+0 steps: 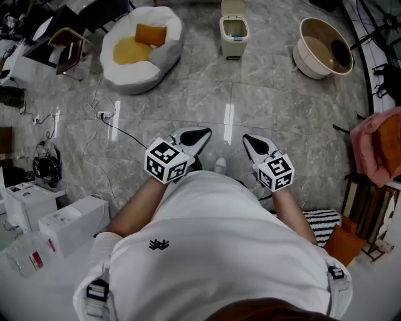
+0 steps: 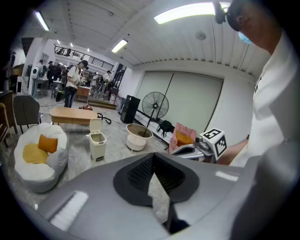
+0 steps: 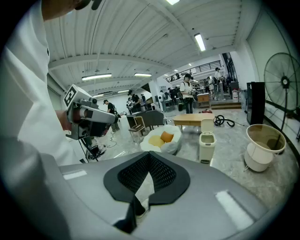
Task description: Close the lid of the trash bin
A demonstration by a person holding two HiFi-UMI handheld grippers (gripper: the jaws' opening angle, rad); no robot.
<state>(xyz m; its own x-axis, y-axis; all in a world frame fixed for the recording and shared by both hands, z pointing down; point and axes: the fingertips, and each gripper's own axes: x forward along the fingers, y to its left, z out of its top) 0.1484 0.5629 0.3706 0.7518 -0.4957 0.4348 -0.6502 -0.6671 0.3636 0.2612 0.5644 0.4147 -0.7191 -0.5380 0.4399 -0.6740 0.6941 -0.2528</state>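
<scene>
A small cream trash bin stands far ahead on the marble floor with its lid tipped up and open. It also shows in the left gripper view as the bin and in the right gripper view as the bin. My left gripper and right gripper are held side by side close to my body, well short of the bin. Both are shut with nothing between the jaws. Their tips, left gripper and right gripper, point toward the floor in front of the bin.
Left of the bin lies a white beanbag with yellow and orange cushions, and a round beige tub lies to its right. A power strip and cable cross the floor at left. White boxes sit near left, a pink-draped chair at right.
</scene>
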